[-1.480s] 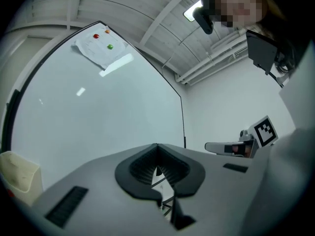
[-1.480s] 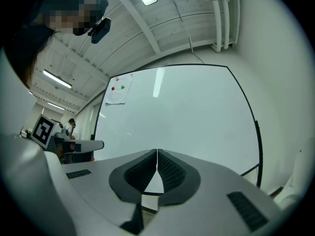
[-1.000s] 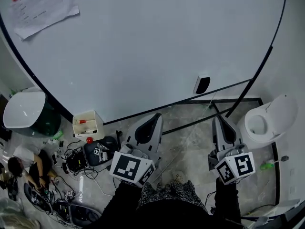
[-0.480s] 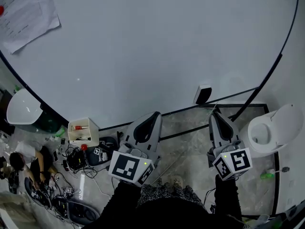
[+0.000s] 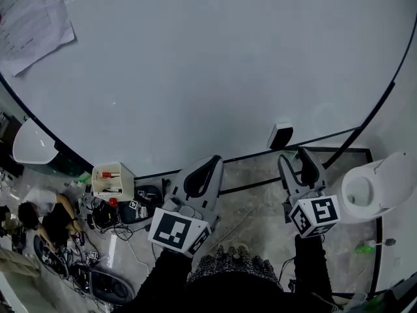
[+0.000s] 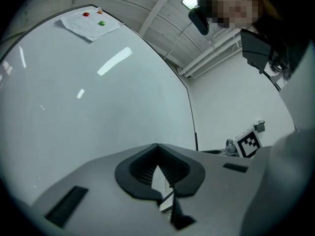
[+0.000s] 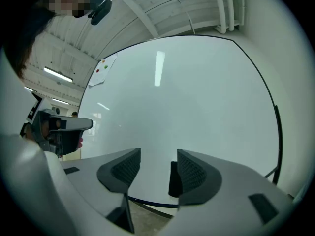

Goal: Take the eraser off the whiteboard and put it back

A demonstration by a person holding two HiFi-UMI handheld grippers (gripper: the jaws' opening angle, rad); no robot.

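The pick-up step is just beginning. The eraser [image 5: 280, 135] is sticking to the whiteboard [image 5: 195, 64] near its bottom edge, just ahead of the right gripper [image 5: 293, 156]. That gripper's jaws have just been opening, and nothing is lying between them. The left gripper [image 5: 210, 162] is hanging clenched and empty. Next, the open jaws need bringing around the eraser, then closing.

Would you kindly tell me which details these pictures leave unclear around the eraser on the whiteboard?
- Small black-and-white block eraser: right gripper view, one side hidden behind the open right claw.
- White paper sheet: head view, cut off by the picture's left edge; print too small.
- White box, its contents: head view, too small.
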